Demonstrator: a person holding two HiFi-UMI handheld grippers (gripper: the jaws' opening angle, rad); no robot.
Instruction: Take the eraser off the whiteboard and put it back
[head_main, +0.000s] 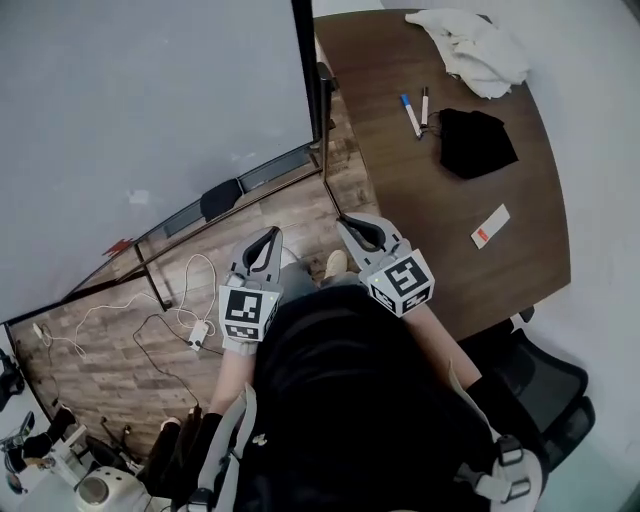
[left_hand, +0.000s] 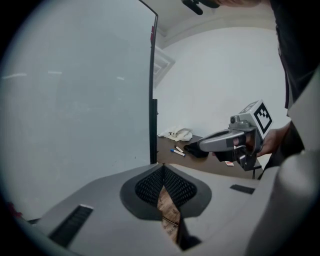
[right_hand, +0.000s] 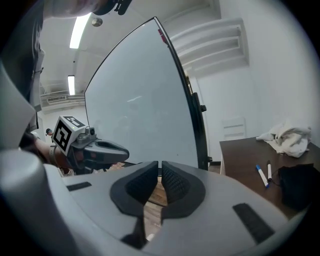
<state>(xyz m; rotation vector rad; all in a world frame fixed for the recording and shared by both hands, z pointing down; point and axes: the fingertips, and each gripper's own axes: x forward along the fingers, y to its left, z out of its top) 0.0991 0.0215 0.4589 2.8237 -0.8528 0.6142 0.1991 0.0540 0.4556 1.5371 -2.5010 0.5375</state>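
A whiteboard (head_main: 150, 100) is taking up the left of the scene. A dark block, apparently the eraser (head_main: 220, 198), is sitting on the rail along the board's lower edge, untouched and apart from both grippers. Below the rail, white and black cables (head_main: 150, 320) are trailing across the wood floor (head_main: 90, 350).

At centre, the person is holding the left gripper (head_main: 270, 234) out in front of the body, its tip pointing toward the board's rail. Its jaws are closed — the ribbed pads are meeting at the tip with nothing between them, and only floor is showing through the slit behind. Just beside it, the right gripper (head_main: 350, 222) is angling toward the board's right-hand edge. Its jaws are likewise pressed together and carrying nothing. Each gripper's own view is catching the other alongside it.

To the right, a dark wooden table (head_main: 400, 210) is standing beside the end of the board. A blue-capped marker (head_main: 411, 115) and a second marker (head_main: 424, 105) are lying side by side on it, just left of a black cloth (head_main: 475, 142). A crumpled white cloth (head_main: 470, 45) is lying at the table's far end, and a small white card with a red end (head_main: 490, 225) is resting nearer the person. A black chair (head_main: 545, 390) is standing at the lower right.
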